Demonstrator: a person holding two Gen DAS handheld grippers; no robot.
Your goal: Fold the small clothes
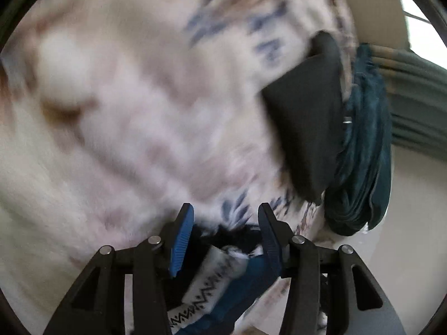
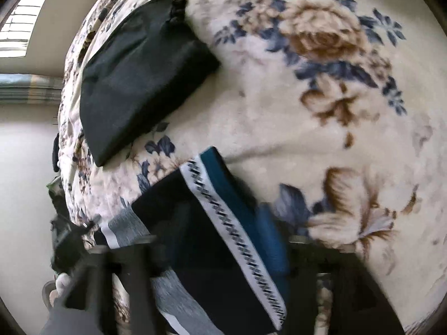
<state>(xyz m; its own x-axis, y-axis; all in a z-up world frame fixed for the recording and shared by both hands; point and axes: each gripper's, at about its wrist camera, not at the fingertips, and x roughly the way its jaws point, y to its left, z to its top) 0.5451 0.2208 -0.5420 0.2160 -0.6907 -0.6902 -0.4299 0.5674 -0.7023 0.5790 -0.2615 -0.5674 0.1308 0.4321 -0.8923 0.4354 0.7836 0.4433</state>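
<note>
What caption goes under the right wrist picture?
Blue garment with zigzag band lying on the flowery blanket, a folded black cloth beside it.

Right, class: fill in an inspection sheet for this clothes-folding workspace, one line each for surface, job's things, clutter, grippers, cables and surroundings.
Surface: floral blanket, cream with brown roses and blue leaves.
Job's things: teal garment with patterned white band nearest the camera; folded black garment lying apart from it; teal folded pile at the blanket's edge.
Clutter: nothing seen.
Grippers: left gripper jaws apart, banded garment between them, not pressed; right gripper blurred, jaws wide.
Cables: nothing seen.
Surroundings: window blind, striped curtain, pale floor.
</note>
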